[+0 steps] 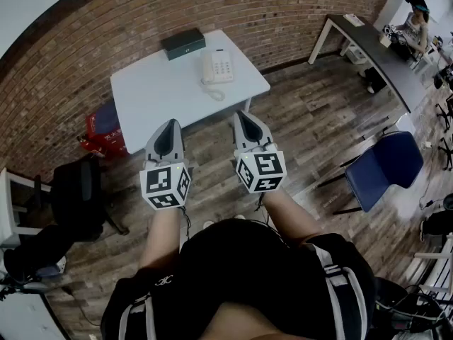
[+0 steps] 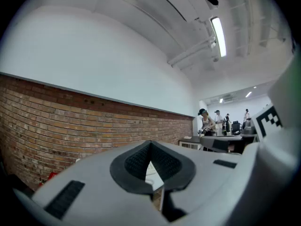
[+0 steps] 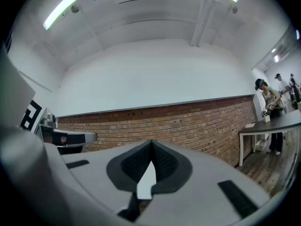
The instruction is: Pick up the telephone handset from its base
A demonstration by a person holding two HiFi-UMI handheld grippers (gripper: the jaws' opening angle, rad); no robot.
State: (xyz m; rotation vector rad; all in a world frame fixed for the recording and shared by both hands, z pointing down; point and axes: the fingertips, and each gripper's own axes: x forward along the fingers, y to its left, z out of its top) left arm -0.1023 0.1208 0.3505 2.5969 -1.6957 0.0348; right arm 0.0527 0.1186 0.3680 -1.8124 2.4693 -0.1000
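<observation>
A white telephone (image 1: 217,67) sits on the far right part of a white table (image 1: 156,94), its handset (image 1: 207,68) resting on the base's left side with a coiled cord (image 1: 213,91) hanging off the front. Both grippers are held level above the wooden floor, short of the table's near edge. My left gripper (image 1: 170,123) is shut with nothing in it; its tips meet in the left gripper view (image 2: 150,143). To its right, my right gripper (image 1: 241,115) is also shut and empty (image 3: 151,142). A sliver of white tabletop shows through each jaw gap.
A black box (image 1: 182,42) lies at the table's far edge against the brick wall (image 1: 283,13). A red crate (image 1: 103,130) stands left of the table, a black chair (image 1: 76,190) further left, a blue chair (image 1: 386,165) at right. A person works at a long dark desk (image 1: 386,57).
</observation>
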